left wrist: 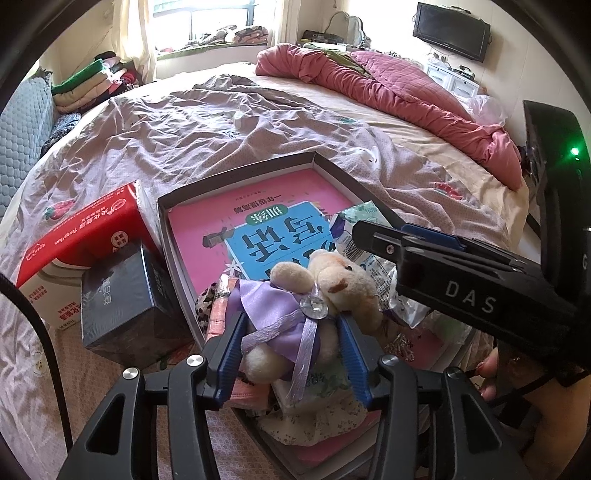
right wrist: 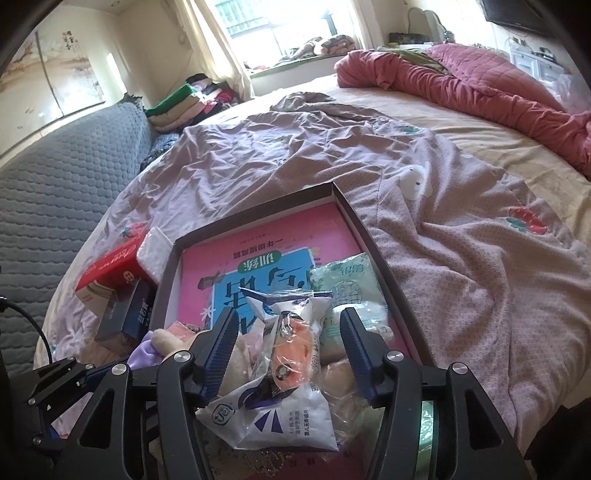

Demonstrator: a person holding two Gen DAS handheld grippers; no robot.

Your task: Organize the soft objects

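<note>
Daylight floods in from the window (left wrist: pixel 207 26) at the top centre of both views, blown out to near white there, and it leaves the bedspread (left wrist: pixel 207 125) in the middle of the frame evenly bright with only soft shadows in its creases. Both pictures are strongly fisheye: straight edges bow outward, the corners fall to a black vignette, and the lower part of each frame sits dimmer than the rest. Focus is fair in the middle, softer toward the rim, with mild haze and washed colour near the top of the right wrist view.
</note>
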